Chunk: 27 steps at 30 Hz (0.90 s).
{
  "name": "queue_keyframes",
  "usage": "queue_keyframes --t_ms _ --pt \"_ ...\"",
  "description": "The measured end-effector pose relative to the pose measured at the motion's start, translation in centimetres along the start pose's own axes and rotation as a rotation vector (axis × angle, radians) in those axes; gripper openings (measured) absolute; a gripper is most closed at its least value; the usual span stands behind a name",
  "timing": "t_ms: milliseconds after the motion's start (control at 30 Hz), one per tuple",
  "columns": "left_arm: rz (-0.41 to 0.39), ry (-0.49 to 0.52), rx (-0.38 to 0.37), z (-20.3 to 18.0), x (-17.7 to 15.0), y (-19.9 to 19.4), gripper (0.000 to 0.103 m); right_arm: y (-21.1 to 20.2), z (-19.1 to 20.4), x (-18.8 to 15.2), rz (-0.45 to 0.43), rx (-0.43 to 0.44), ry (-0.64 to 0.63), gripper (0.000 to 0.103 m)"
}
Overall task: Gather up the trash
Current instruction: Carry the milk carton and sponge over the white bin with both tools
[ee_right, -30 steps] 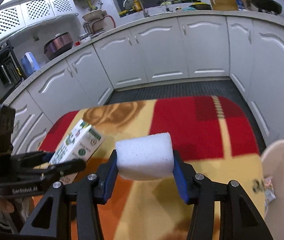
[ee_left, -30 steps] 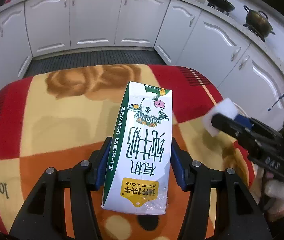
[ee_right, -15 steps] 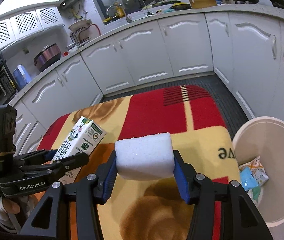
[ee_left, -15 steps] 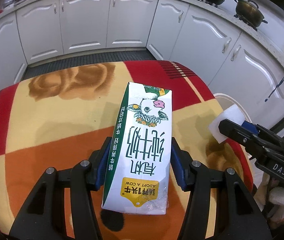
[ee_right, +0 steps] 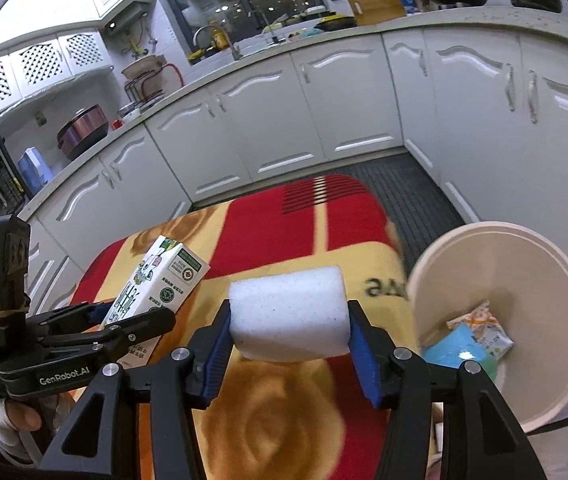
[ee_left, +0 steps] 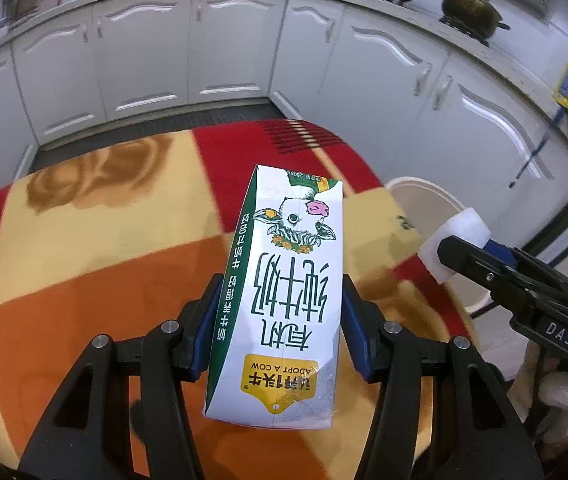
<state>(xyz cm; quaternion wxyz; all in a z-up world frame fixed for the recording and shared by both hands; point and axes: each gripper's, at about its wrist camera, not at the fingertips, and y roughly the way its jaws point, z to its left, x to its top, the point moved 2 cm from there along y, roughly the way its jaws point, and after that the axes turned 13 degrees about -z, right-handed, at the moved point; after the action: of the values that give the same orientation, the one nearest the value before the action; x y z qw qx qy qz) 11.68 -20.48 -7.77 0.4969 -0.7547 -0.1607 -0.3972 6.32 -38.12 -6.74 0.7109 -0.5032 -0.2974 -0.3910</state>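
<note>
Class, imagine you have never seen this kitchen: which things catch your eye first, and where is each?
A cow-printed milk carton is clamped in the left gripper above the red and orange tablecloth. A white foam block sits in the right gripper, beside a cream bin already holding wrappers.

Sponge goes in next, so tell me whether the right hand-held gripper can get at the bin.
Probably yes: the right hand-held gripper, shut on the sponge, is beside the open bin, and nothing lies between them.
</note>
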Motion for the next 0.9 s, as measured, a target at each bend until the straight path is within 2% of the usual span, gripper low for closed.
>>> queue_keyframes --t_ms 567,900 --pt "0.059 0.068 -0.156 -10.5 1.3 4.4 0.053 -4.8 -9.7 -0.5 -0.032 -0.185 0.102 0.054" --pt "0.079 0.084 -0.178 -14.5 1.6 7.8 0.053 -5.4 -14.5 -1.7 -0.011 -0.25 0.16 0.054"
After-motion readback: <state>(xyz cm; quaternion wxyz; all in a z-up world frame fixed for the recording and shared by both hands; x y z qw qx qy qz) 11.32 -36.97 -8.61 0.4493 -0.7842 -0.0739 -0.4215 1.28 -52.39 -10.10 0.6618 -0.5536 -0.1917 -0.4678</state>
